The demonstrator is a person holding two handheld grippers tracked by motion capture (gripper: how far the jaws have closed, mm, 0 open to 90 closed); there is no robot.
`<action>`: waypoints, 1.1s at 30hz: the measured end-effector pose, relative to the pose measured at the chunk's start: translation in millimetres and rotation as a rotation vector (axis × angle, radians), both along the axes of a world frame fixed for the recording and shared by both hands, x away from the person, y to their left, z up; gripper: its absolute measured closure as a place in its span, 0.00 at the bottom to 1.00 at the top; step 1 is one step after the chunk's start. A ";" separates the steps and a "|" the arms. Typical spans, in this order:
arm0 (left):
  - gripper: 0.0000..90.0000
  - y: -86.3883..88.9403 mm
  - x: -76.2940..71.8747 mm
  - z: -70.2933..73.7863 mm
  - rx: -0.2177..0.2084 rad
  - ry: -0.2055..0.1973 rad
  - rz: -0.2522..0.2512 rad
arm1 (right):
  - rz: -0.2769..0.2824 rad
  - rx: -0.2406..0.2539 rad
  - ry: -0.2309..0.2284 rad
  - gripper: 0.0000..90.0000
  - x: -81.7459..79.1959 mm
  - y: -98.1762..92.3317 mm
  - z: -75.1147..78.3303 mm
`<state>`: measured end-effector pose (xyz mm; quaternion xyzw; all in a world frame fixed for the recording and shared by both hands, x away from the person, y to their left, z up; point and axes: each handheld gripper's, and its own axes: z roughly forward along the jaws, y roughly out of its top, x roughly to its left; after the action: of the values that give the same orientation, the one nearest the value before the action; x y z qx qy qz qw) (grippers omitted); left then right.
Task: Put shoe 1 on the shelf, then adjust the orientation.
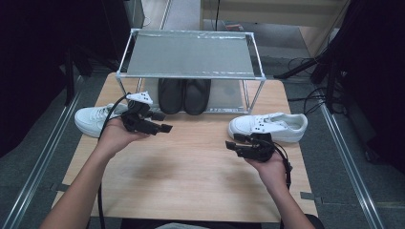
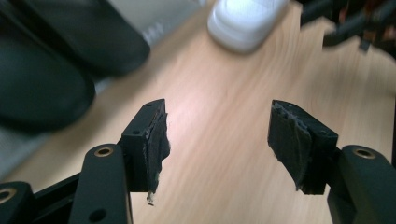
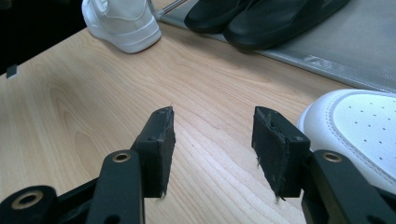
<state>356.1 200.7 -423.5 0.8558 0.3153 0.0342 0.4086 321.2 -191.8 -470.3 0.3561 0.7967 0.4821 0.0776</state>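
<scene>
left gripper [image 1: 160,122]: jaws held apart, nothing between them, over the table [image 1: 191,167] | right gripper [image 1: 235,142]: jaws apart, empty | right white shoe [image 1: 268,126]: lay just beyond the right gripper | left white shoe [image 1: 98,118]: lay behind the left gripper

A rack [image 1: 191,74] stands at the far edge of the tabletop [image 1: 191,162]. A pair of shoes [image 1: 184,95] sits side by side on its lower shelf, under the upper shelf. One sneaker [image 1: 95,118] lies on the tabletop left of the rack, another sneaker [image 1: 268,126] right of it. The left hand-held gripper [image 1: 160,121] is just beside the left sneaker, before the rack. The right hand-held gripper [image 1: 234,142] is just before the right sneaker, both with nothing between the jaws.
</scene>
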 end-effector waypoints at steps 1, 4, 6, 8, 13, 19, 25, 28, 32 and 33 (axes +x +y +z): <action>0.42 3.0 -3.3 -3.4 -0.012 0.001 0.004 | 0.000 -0.004 -0.004 0.56 0.9 0.6 -0.4; 0.42 11.1 -11.2 -7.7 -0.013 -0.009 0.011 | 0.004 0.014 -0.005 0.56 3.2 2.8 0.4; 0.42 17.3 -14.6 -8.9 -0.025 -0.013 0.022 | 0.008 0.014 -0.008 0.56 3.8 4.3 1.3; 0.42 25.0 -17.2 -10.1 -0.039 -0.013 0.040 | 0.011 0.015 -0.011 0.56 5.0 5.4 1.2; 0.42 43.2 -22.1 -12.1 -0.049 -0.005 0.078 | 0.017 0.021 -0.014 0.56 9.2 7.8 -0.2; 0.42 59.8 -21.5 -15.2 -0.040 -0.007 0.138 | 0.029 0.007 -0.007 0.56 12.7 12.0 -1.3; 0.42 77.3 -19.4 -19.1 -0.036 -0.014 0.193 | 0.029 0.000 -0.004 0.56 14.8 13.3 -2.5; 0.42 84.5 -17.4 -22.3 -0.024 -0.009 0.212 | 0.027 -0.001 -0.002 0.56 15.4 13.6 -2.6; 0.42 92.7 -15.3 -25.3 -0.015 -0.010 0.239 | 0.027 -0.015 -0.004 0.56 15.1 14.5 -3.3; 0.42 94.4 -14.7 -26.0 -0.009 -0.014 0.246 | 0.026 -0.016 -0.004 0.56 14.8 14.5 -3.4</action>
<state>341.4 295.2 -449.5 0.8085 0.4154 0.0886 0.4073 336.0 -177.3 -473.7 0.3442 0.8049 0.4775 0.0755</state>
